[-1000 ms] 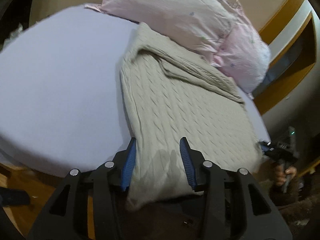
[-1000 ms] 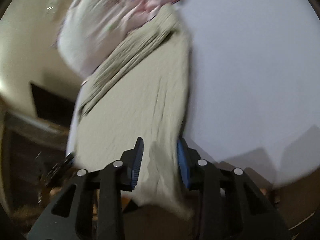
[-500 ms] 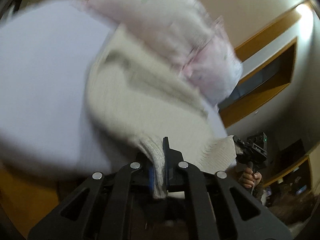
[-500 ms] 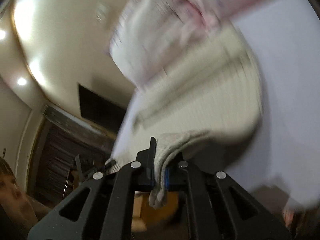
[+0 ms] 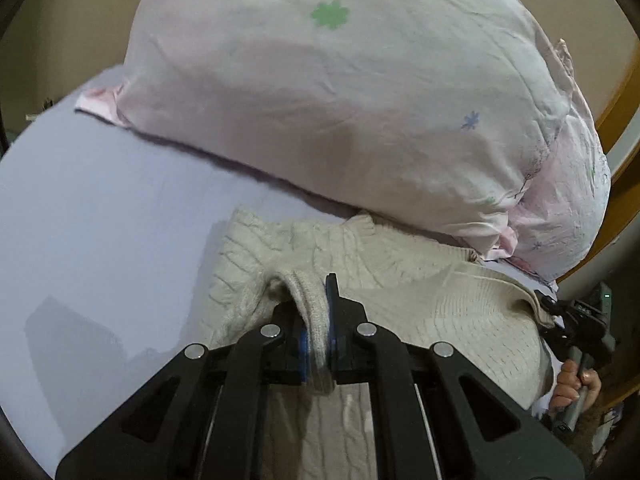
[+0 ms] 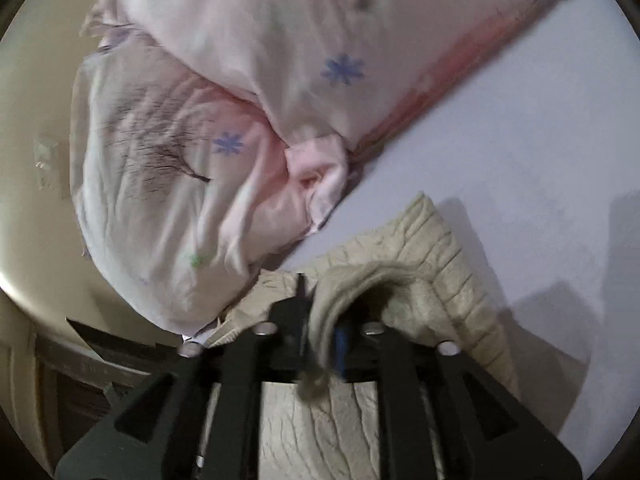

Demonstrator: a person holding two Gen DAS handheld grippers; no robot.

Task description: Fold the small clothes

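A beige cable-knit sweater [image 5: 420,292] lies on the lavender bed sheet [image 5: 100,220], folded over on itself close to the pillows. My left gripper [image 5: 316,320] is shut on the sweater's ribbed hem, held over the folded body. My right gripper [image 6: 320,320] is shut on another part of the same hem [image 6: 344,288], and the sweater [image 6: 452,276] bunches up around it. The right gripper and the hand holding it also show at the right edge of the left wrist view [image 5: 576,328].
Two pale pink pillows with small flower prints [image 5: 360,92] lie right behind the sweater; they also show in the right wrist view [image 6: 192,168]. A wooden bed frame [image 5: 624,92] runs along the right. Bare sheet [image 6: 540,140] spreads beside the sweater.
Both grippers shut on the sweater's near hem, lifted it and carried it forward toward the pillows, so the sweater now lies folded over itself.
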